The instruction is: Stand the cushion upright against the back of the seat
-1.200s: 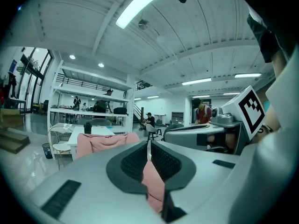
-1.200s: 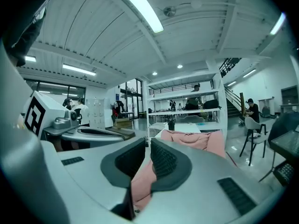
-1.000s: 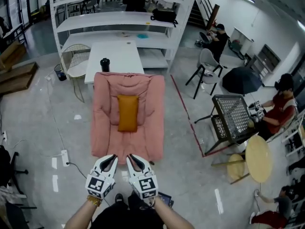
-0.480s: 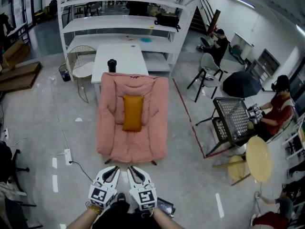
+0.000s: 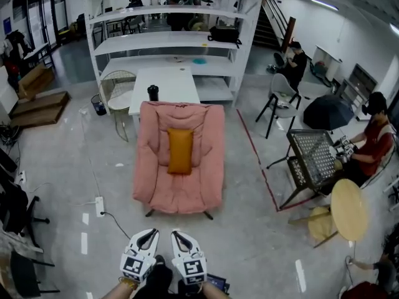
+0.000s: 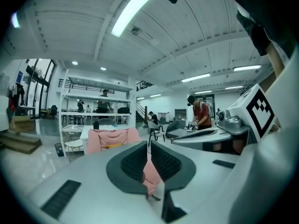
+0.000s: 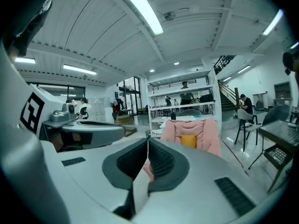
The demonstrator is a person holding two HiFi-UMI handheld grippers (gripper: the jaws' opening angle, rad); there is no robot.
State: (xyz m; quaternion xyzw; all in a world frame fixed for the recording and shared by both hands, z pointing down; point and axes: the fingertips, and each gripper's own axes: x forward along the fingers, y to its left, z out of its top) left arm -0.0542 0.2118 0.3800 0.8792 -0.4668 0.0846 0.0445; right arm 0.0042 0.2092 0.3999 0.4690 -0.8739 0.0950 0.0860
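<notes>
An orange cushion (image 5: pixel 180 150) stands upright against the back of the pink armchair (image 5: pixel 177 195), in the middle of the seat. Both grippers hang low at the bottom of the head view, well short of the chair's front edge and side by side. My left gripper (image 5: pixel 144 232) is shut with nothing in it. My right gripper (image 5: pixel 181 234) is closing down to shut, also on nothing. The left gripper view shows the left gripper (image 6: pixel 148 149) and the armchair (image 6: pixel 100 141) far ahead. The right gripper view has the right gripper (image 7: pixel 147 147) below the cushion (image 7: pixel 188 140).
A white table (image 5: pixel 163 83) with a black bottle (image 5: pixel 153 93) stands behind the chair, before tall white shelving (image 5: pixel 174 39). A red floor line (image 5: pixel 255 161), a tipped black mesh chair (image 5: pixel 315 161) and a round table (image 5: pixel 349 207) lie right. A power strip (image 5: pixel 99 205) lies left.
Both grippers have drawn back from the armchair's front edge toward me. The chair now sits farther off with bare floor between. The cushion has stayed upright.
</notes>
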